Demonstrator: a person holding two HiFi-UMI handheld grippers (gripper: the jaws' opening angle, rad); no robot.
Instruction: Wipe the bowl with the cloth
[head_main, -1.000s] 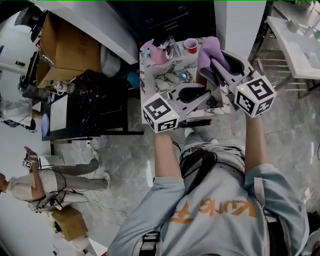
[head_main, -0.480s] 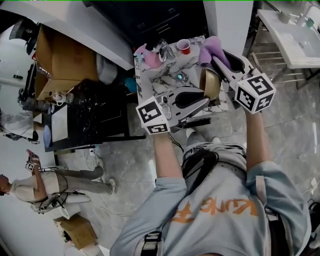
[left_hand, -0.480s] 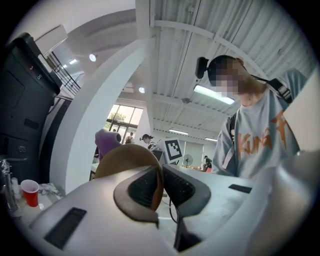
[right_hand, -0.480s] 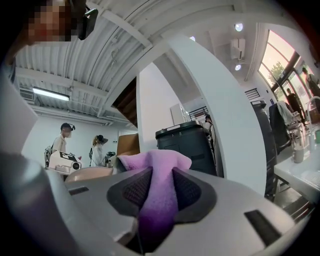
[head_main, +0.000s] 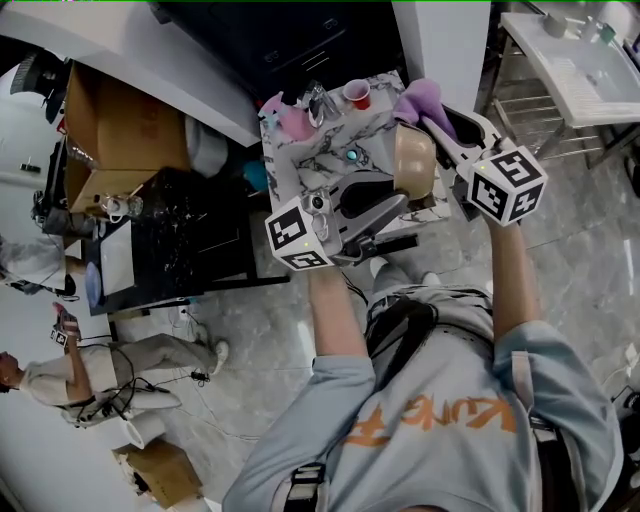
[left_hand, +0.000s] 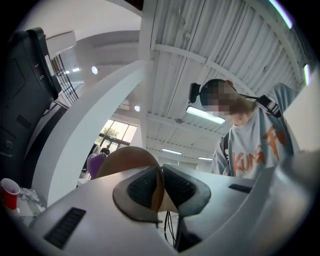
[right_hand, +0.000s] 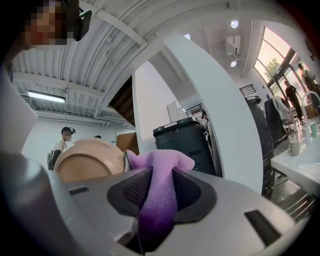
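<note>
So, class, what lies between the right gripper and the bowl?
The purple cloth, pinched in the right gripper, bunches up next to the bowl; the right gripper view shows it.

Light blue-grey tee (head_main: 400, 472), short sleeves, orange print across front. Grey shells on left gripper (left_hand: 160, 186) & right gripper (right_hand: 159, 192), w/ black ribbed pads (left_hand: 142, 187). White cubes (head_main: 297, 232) w/ black square markers.

Round tan bowl (head_main: 413, 160): one, at 1 o'clock in the head view.
Soft purple cloth (head_main: 425, 98): one, at 12 o'clock from the bowl.
Grey two-jaw grippers: two, left gripper (head_main: 398, 200) and right gripper (head_main: 428, 122).
Small red plastic cup (head_main: 355, 94): one, at 12 o'clock.
Brown cardboard boxes: two, open box (head_main: 120, 130) at 10 o'clock, small box (head_main: 160, 468) at 7 o'clock.
Bystanders: two, near bystander (head_main: 80, 375) at 8 o'clock, far bystander (head_main: 35, 262) at 9 o'clock.
</note>
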